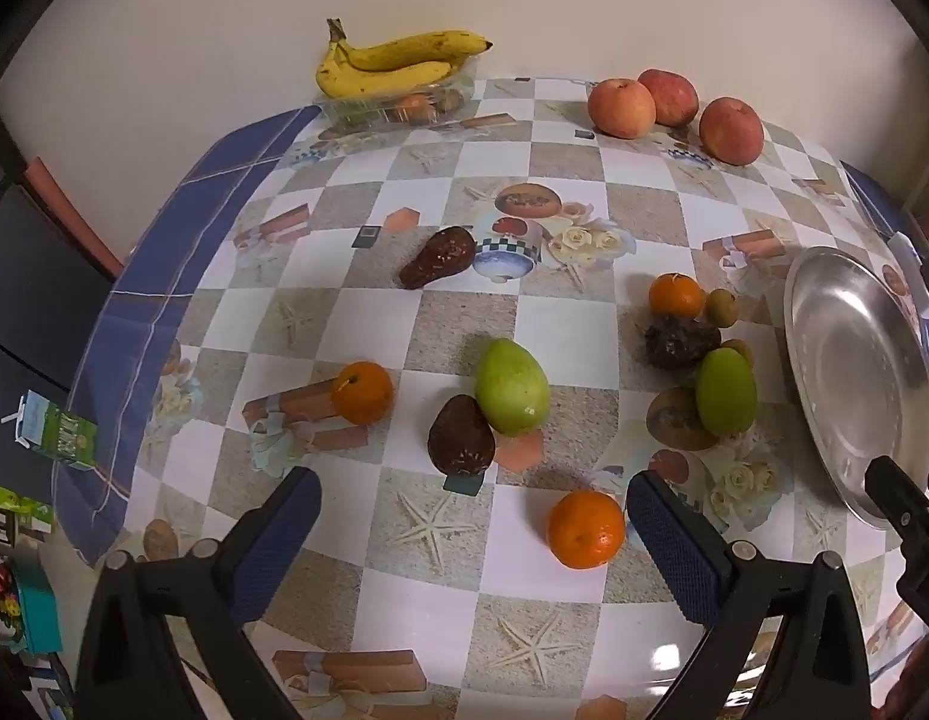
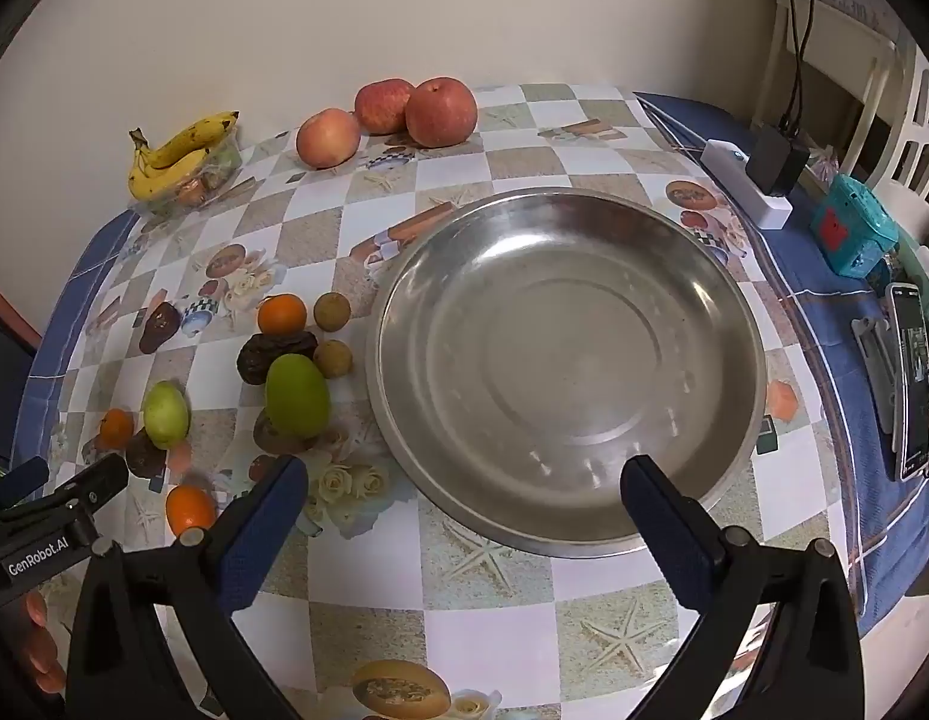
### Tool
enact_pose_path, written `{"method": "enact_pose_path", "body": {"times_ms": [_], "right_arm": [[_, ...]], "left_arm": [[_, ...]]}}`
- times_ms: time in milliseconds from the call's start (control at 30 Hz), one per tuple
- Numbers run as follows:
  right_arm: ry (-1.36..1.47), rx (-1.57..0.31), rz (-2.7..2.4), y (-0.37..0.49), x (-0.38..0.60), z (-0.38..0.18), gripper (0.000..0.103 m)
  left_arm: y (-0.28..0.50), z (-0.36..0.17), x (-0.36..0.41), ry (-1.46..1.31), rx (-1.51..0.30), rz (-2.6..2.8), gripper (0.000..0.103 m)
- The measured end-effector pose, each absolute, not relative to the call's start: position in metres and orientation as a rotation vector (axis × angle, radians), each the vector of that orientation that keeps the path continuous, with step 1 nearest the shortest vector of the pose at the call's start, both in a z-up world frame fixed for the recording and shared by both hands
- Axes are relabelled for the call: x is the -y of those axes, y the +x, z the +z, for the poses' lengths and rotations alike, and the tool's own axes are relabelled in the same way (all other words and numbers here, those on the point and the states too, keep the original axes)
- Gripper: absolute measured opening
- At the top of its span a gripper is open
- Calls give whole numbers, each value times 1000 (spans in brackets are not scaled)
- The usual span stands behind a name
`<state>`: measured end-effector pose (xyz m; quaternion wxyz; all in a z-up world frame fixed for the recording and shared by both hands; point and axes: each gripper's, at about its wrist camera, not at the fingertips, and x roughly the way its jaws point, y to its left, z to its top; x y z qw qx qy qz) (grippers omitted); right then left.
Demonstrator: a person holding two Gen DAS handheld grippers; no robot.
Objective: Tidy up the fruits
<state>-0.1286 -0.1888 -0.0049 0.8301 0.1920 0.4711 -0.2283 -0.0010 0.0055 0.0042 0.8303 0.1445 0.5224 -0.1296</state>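
Checkered tablecloth [image 1: 440,324] with scattered fruit and one steel basin [image 2: 566,360].
We count three apples [image 1: 620,108], three oranges [image 1: 586,529], two green mangoes [image 1: 512,387]; left gripper [image 1: 473,534] and right gripper [image 2: 464,528] both gape, holding nothing.

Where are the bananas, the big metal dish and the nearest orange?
bananas [image 1: 398,63], left wrist view, middle of the bunch.
metal dish [image 2: 563,360], right wrist view, bare centre.
nearest orange [image 1: 586,530], left wrist view, its middle.

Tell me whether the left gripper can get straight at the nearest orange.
Probably yes. The left gripper is open and empty, and the nearest orange lies alone on the tablecloth, just inside its right finger, nothing between them.
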Motion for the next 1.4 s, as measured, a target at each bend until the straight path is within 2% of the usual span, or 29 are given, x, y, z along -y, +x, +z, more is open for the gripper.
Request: {"method": "enact_pose_path", "body": {"times_ms": [1400], "right_arm": [[436, -987, -487, -130, 196, -4, 103]], "left_arm": [[0, 2, -9, 301, -1113, -257, 103]]}}
